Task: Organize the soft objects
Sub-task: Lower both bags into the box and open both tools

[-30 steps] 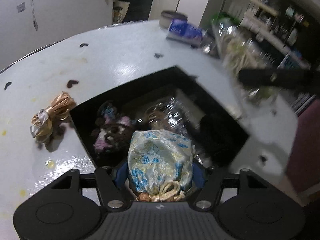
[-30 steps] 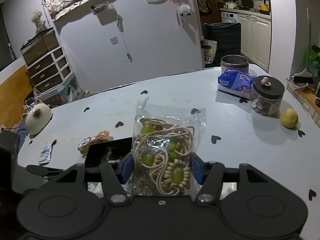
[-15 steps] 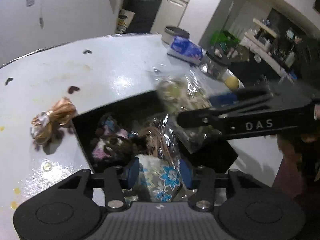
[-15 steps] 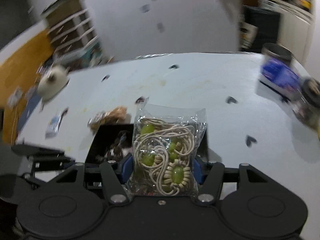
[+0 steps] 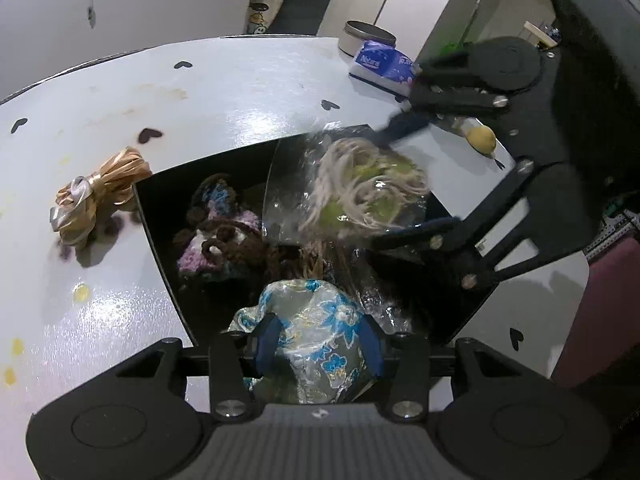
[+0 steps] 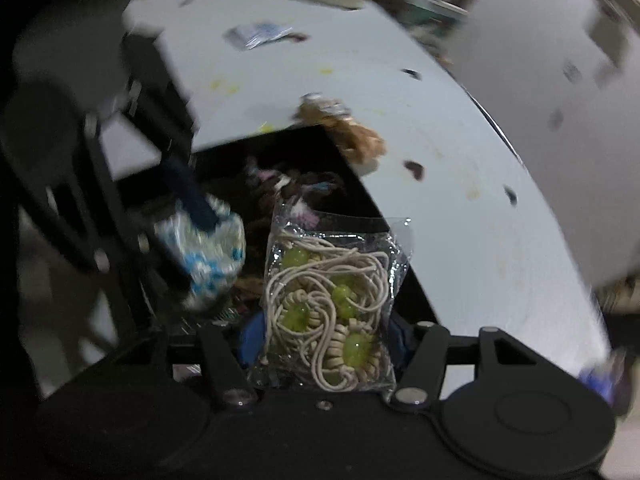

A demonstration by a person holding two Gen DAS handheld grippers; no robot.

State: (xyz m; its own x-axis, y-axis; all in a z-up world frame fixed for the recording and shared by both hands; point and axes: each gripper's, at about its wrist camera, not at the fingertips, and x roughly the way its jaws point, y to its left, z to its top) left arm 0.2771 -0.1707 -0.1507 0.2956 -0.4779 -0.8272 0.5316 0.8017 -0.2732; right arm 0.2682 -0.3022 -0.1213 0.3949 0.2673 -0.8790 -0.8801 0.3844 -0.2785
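Two grippers over one black box (image 5: pixel 160 216) on a pale table (image 5: pixel 240 92) dotted with dark hearts. Left of the box, touching its near corner: a gold ribbon bundle (image 5: pixel 100 196), lying on the table. Inside the box, at its left end: a knitted purple-and-brown toy (image 5: pixel 218 246). At the box's near edge: the left gripper (image 5: pixel 320 344), blue pads pinching a blue-flowered silk pouch (image 5: pixel 316 332) and holding it over the box. Over the right half of the box: a clear bag (image 5: pixel 360 192) of cream cord and green beads, blurred, between the fingers of the right gripper (image 5: pixel 404 184); jaws opening, bag between them, pads close against its sides in the right wrist view (image 6: pixel 326 344). Beyond the box, toward the table's far edge: a purple tissue pack (image 5: pixel 384 64) and a round metal tin (image 5: pixel 370 38) just behind it. Right of the box, partly hidden by the right gripper's frame: a yellow lemon (image 5: pixel 482 138) on the table.
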